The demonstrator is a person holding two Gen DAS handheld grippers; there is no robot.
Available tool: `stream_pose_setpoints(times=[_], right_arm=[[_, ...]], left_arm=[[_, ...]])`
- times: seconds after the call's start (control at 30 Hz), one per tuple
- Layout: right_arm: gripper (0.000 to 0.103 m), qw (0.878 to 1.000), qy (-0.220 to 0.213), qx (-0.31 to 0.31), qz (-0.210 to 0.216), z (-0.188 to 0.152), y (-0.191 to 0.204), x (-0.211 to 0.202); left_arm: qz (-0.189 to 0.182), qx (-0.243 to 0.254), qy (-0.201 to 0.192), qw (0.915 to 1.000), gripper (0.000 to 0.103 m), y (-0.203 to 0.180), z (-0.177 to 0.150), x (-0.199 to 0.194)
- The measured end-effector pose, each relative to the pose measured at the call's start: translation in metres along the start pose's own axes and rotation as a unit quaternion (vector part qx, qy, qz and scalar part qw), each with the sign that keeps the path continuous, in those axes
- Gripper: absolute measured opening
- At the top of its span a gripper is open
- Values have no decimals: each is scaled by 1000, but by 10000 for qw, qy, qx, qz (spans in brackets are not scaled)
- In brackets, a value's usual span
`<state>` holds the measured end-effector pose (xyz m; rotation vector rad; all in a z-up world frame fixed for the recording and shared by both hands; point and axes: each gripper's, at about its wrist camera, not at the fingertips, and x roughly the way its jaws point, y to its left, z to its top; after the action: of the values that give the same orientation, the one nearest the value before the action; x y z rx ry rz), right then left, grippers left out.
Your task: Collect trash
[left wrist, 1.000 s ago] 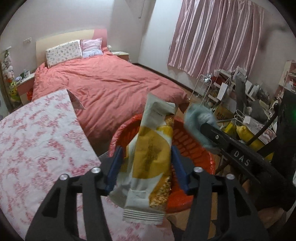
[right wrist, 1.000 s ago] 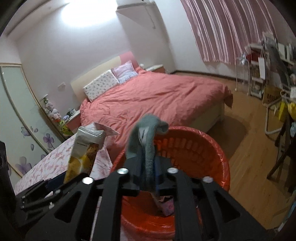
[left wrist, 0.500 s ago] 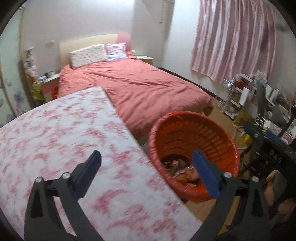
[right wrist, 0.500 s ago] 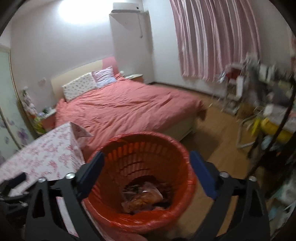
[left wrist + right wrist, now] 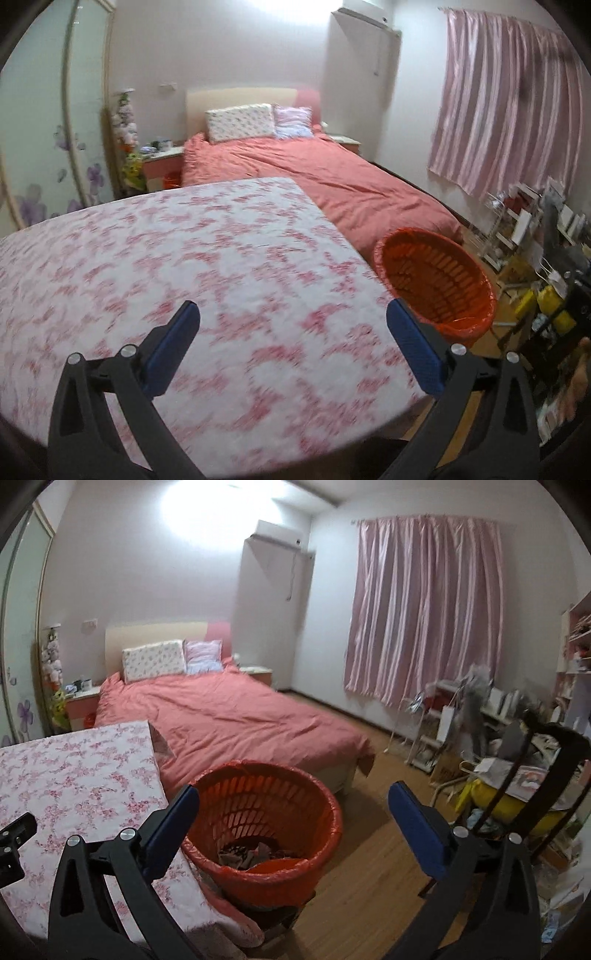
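Note:
An orange basket [image 5: 325,812] lined with an orange bag stands on the floor beside the table's corner; wrappers and other trash [image 5: 255,854] lie at its bottom. The same basket [image 5: 436,280] shows at the right in the left wrist view, its inside hidden there. My left gripper [image 5: 293,323] hangs open over the flowered tablecloth [image 5: 184,266] with nothing between its blue pads. My right gripper [image 5: 293,805] is open and empty, just above and in front of the basket. No loose trash shows on the tablecloth.
A bed [image 5: 229,716] with a pink cover fills the space behind the basket. A cluttered rack and desk [image 5: 491,738] line the right wall under pink curtains [image 5: 424,609]. A dark chair frame [image 5: 546,775] stands at the right. Wooden floor [image 5: 369,867] lies between.
Both grippers opened and let go: the snack wrapper and the grey cloth are out of the jaws. Both hands then drew back from the basket, the left one swinging over the table.

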<state>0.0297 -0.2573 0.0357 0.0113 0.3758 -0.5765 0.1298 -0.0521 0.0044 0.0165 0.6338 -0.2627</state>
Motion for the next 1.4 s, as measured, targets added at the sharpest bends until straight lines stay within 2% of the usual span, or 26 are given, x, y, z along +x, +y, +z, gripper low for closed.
stream_pose_setpoints(times=[0.17,0.3,0.47,0.73,1.0,1.27,1.4], right_arm=[[101,9985,-427,199,-279,-14,0,-40],[101,9978,-540,365,-151,-28,4,-61],[101,9984,-326,402,219,-47,11,-73],[101,9987,55,278,418,-58,18,-77],[101,9988,210,252,353,-69,26,-82],[101,9984,491,210,190,-76,29,-77],[101,9980,553,208,245,-77,29,-77]], left_arm=[[551,-12,-470,9974,99,14,-29,-40],[926,30,-856,9920,99,19,-50,-69],[971,-118,-849,9916,99,26,-66,-84],[1010,-387,-816,9908,99,38,-82,-93],[1083,-348,-923,9892,99,35,-89,-101],[1135,-406,-788,9896,99,37,-92,-96],[1124,-412,-733,9901,99,36,-93,-94]])
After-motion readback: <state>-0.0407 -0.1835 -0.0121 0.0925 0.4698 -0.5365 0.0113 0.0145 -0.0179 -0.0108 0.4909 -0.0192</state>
